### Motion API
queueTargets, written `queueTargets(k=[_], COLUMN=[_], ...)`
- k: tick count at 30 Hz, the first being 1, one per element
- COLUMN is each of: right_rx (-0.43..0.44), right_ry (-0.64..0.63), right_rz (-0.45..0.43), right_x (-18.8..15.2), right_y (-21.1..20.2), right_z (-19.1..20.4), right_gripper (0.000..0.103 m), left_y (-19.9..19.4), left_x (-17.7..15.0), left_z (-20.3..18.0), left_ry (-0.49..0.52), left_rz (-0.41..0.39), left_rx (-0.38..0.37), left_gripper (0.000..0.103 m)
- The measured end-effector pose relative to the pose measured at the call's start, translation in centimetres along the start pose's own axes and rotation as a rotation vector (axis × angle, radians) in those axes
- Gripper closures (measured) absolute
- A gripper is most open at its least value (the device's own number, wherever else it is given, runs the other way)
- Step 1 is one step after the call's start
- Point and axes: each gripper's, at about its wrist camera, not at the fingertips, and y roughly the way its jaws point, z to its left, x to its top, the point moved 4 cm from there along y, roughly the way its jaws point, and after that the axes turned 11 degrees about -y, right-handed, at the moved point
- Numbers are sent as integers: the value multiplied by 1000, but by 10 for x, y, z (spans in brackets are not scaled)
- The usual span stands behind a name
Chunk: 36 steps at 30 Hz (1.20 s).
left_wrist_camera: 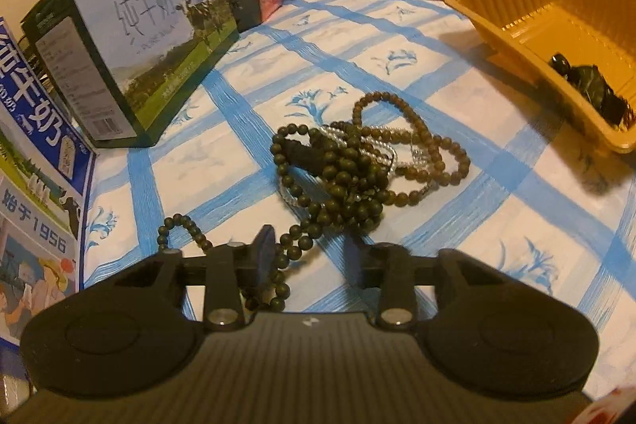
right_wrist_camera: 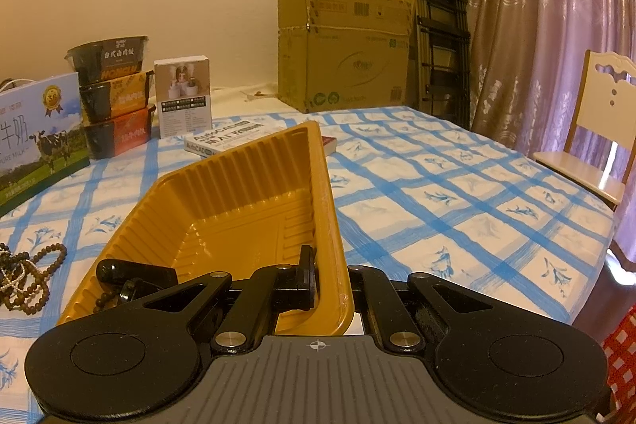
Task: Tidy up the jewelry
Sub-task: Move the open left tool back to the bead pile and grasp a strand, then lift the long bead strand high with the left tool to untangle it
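Observation:
A tangle of dark and brown bead strings with a pale pearl strand (left_wrist_camera: 353, 161) lies on the blue-checked tablecloth. My left gripper (left_wrist_camera: 308, 253) is low over its near end, jaws open, with a dark bead strand lying between the fingers. An orange plastic tray (left_wrist_camera: 528, 6) stands to the right and holds dark jewelry (left_wrist_camera: 588, 86). My right gripper (right_wrist_camera: 332, 277) is shut on the tray's right rim (right_wrist_camera: 330, 209), one finger (right_wrist_camera: 306, 265) inside the tray. Dark pieces (right_wrist_camera: 131, 279) lie in the tray's near left corner. The bead pile also shows in the right wrist view (right_wrist_camera: 28, 277) at far left.
Milk cartons (left_wrist_camera: 139, 54) stand at the left. Stacked food boxes (right_wrist_camera: 115, 98), a small white box (right_wrist_camera: 183, 96) and a book (right_wrist_camera: 230, 142) line the back. A cardboard box (right_wrist_camera: 342, 54), folded ladder and curtain stand behind the table. A chair (right_wrist_camera: 596, 146) is at right.

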Motion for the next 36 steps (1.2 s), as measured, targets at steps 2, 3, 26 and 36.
queueTargets(k=[2,3,26,36], right_rx=[0,0,2,5], right_ry=[0,0,7,9], right_rz=[1,1,3,4], right_x=[-1,-1,-3,-5], right_y=[0,0,0,0], right_z=[0,0,0,-1], right_gripper=[98,98,98,98], left_y=[0,-1,-181,-256], left_x=[-1,-1,103,121], left_z=[0,1,69,86], left_ry=[18,22,-174,-188], left_rz=[-3,-2,-345,-406], left_rx=[-2,-6,-2,38], left_gripper=[92,96,96,96])
